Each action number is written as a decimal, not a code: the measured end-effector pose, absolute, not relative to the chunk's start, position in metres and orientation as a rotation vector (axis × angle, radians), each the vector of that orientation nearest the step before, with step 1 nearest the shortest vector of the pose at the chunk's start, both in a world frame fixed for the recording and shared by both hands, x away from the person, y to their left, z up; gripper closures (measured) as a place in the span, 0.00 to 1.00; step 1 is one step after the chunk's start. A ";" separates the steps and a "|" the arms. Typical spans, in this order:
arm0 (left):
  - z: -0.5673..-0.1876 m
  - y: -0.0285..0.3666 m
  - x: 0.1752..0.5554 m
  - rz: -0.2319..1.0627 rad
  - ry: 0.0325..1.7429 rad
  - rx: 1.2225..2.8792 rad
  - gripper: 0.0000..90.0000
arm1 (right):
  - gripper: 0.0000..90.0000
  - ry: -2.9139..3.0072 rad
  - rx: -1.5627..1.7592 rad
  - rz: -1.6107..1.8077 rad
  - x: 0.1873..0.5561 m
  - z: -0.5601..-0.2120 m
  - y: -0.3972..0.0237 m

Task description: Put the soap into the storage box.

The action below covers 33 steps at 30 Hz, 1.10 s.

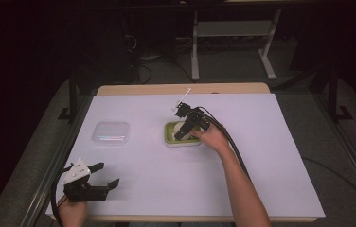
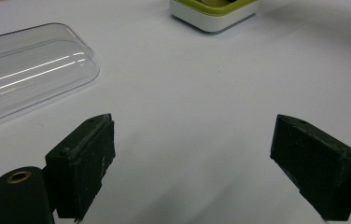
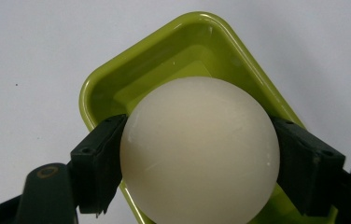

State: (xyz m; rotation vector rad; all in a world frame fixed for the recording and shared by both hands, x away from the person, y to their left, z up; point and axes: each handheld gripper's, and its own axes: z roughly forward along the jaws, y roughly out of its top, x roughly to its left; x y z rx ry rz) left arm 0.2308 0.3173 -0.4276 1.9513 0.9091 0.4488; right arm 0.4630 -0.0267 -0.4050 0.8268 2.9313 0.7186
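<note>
- The left gripper (image 1: 101, 175) is nearest to the camera, at the front left corner of the desk (image 1: 261, 189). Its jaws stand wide apart and nothing is between them. It seems to wait there, turned toward the things further back, so that it does not disturb the other hand.
- The clear lid (image 1: 111, 133) lies flat on the left part of the desk, well apart from the green tray (image 1: 169, 137). I think it was put aside so that the tray is open from above. Nothing lies on it.
- The green tray stands near the middle of the desk. It is shallow, with a white outer base in the left gripper view.
- The right gripper (image 1: 182, 128) is just over the tray, and its jaws are closed on the white ball (image 3: 199, 149) from both sides. The ball hangs over the tray; whether it touches the bottom, I cannot tell.
- A small white stick (image 1: 184, 98) lies near the far edge.
</note>
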 end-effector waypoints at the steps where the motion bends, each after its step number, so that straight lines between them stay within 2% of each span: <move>1: -0.427 0.317 0.231 0.450 0.906 1.953 0.14 | 0.25 2.931 0.829 0.719 0.463 -0.405 -0.027; 33: -0.427 0.317 0.231 0.450 0.909 1.951 0.14 | 0.25 2.923 0.854 0.656 0.464 -0.406 -0.025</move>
